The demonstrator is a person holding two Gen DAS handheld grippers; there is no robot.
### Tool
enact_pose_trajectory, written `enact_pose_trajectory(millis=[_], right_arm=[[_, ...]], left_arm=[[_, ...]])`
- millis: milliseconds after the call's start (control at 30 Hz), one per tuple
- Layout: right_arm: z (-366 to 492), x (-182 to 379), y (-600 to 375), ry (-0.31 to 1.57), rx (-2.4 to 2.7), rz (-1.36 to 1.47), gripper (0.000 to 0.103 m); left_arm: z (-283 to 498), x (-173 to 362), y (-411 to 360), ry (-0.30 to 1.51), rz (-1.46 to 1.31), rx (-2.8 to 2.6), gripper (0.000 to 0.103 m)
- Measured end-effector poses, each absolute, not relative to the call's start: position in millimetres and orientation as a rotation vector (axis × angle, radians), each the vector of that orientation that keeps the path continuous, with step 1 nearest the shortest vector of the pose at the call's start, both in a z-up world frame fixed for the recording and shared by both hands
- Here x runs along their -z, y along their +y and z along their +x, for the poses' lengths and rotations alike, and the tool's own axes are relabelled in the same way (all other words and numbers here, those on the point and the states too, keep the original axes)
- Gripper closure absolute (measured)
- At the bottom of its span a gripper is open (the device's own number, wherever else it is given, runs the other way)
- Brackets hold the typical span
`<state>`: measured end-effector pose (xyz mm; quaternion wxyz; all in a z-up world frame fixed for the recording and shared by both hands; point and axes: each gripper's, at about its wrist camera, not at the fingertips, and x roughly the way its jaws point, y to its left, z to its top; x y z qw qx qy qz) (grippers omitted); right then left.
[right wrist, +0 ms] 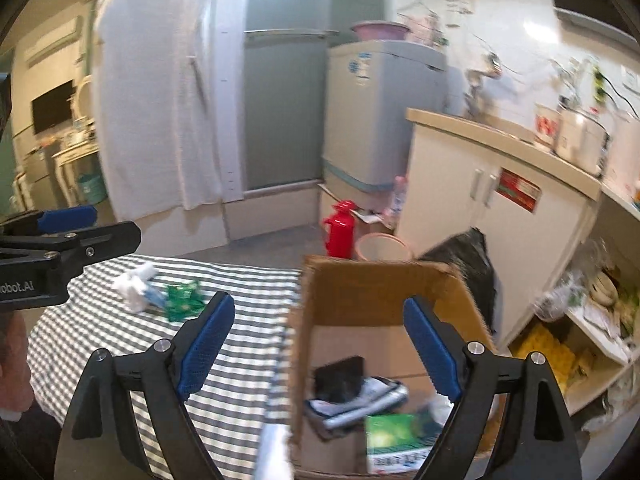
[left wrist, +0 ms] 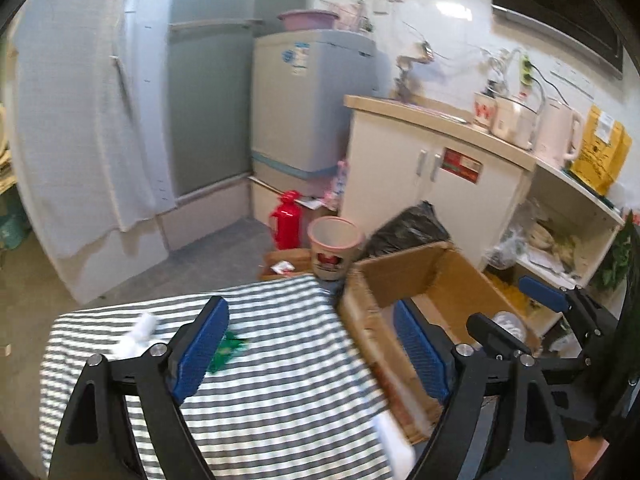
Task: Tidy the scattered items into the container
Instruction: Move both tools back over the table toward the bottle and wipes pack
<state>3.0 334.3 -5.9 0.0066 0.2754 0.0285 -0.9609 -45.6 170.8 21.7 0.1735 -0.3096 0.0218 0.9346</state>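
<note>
An open cardboard box [right wrist: 360, 284] stands at the right edge of the striped tablecloth [right wrist: 240, 280]. Inside it lie a black item [right wrist: 340, 376], a striped packet [right wrist: 360, 400] and a green and white packet [right wrist: 394, 436]. On the cloth to the left are a crumpled white tissue [right wrist: 134, 284] and a green wrapper [right wrist: 182, 296]. My right gripper [right wrist: 320, 340] hovers open over the box's left wall, empty. My left gripper [left wrist: 312, 344] is open and empty above the cloth, with the green wrapper [left wrist: 230, 350] by its left finger. Each gripper shows in the other's view: the right gripper [left wrist: 500, 300], the left gripper [right wrist: 116, 222].
Behind the table stand a pink waste bin [left wrist: 334, 248], a red thermos [left wrist: 286, 220] and a black bag [left wrist: 408, 228]. A white cabinet [left wrist: 432, 184] and open shelves [left wrist: 560, 232] are to the right, with a washing machine [left wrist: 308, 100] at the back.
</note>
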Motion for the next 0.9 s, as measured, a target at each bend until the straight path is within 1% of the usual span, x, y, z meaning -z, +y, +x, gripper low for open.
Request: enact_pose_trajectory(millis=[100,200,267,367,467,700,900], right_arm=[[2,5,309,0.114,2.966,0.826,0.012],[0,6,286,0.119,2.929,0.796,0.012],[-1,7,271,0.107,2.902,0.785,0.011],[-4,9,248,0.109,2.859,0.776,0.007],[-5,10,226,0.133,2.827,0.759,0.000],[-14,14,190,0.216,2.774,0.754,0.000],[-29,27,179,0.200,2.737,0.783,0.000]], left_arm=[[-40,-27,142,0.044,-0.860,-2.716,0.007],[-35,-29,115,0.032,-0.865,-2.763,0.006],[-32,-29,99,0.038,-0.869,-2.800,0.003],[-26,-30,74,0.039,-0.864,-2.853,0.000],[-23,-32,50,0.017,-0.848,-2.912,0.000],[-28,-26,-1,-0.062,-0.879,-2.982,0.000],[-36,-16,-23,-0.091,-0.896,-3.000,0.000]])
